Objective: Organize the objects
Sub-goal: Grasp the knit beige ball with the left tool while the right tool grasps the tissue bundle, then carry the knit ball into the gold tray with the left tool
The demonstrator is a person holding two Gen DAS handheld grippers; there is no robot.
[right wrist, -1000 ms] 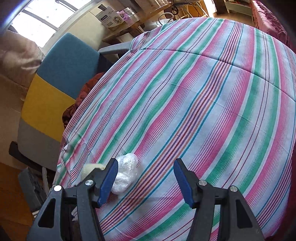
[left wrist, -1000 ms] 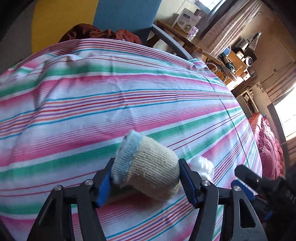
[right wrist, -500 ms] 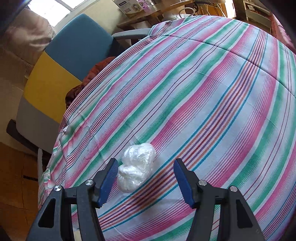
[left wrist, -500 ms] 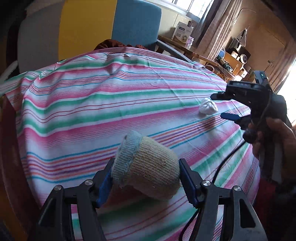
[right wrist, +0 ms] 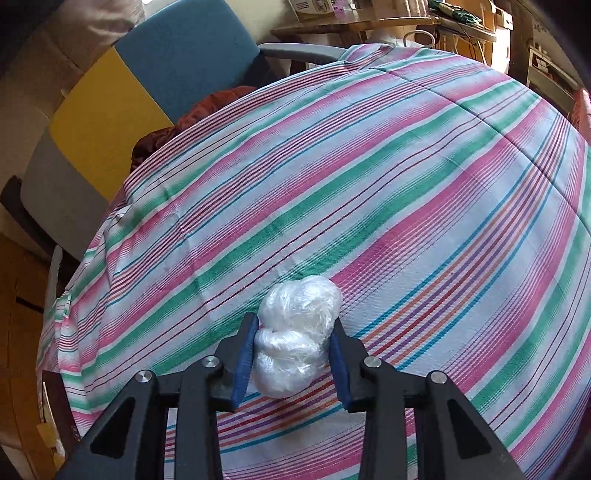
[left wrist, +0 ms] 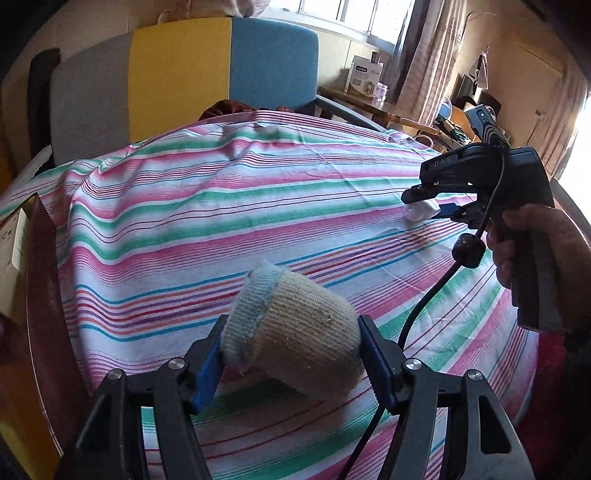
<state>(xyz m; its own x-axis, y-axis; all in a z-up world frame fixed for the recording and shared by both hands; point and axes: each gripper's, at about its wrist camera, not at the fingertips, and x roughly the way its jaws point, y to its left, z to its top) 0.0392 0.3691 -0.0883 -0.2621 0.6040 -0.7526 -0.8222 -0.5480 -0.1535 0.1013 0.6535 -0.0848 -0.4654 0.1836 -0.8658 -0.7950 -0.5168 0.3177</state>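
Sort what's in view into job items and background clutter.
Job items: rolled sock gripped in the left tongs; white plastic bundle between the right tongs.

Background: striped cloth, blue and yellow chair, white box, reddish-brown fabric.

A lived-in room of a home, seen in daylight. A round table draped in a pink, green and white striped cotton tablecloth [left wrist: 229, 206] fills the centre of both views. Behind it, at the upper left of the frame, stands an upholstered armchair with grey, yellow and blue panels [left wrist: 184, 74], a rumpled dark red cloth [right wrist: 173, 129] on its seat. At the upper right, patterned pink curtains [left wrist: 424, 55] hang beside a bright window [left wrist: 343, 11], above a wooden side table [left wrist: 373, 107] carrying a white printed cardboard box [left wrist: 364, 79] and assorted household clutter.
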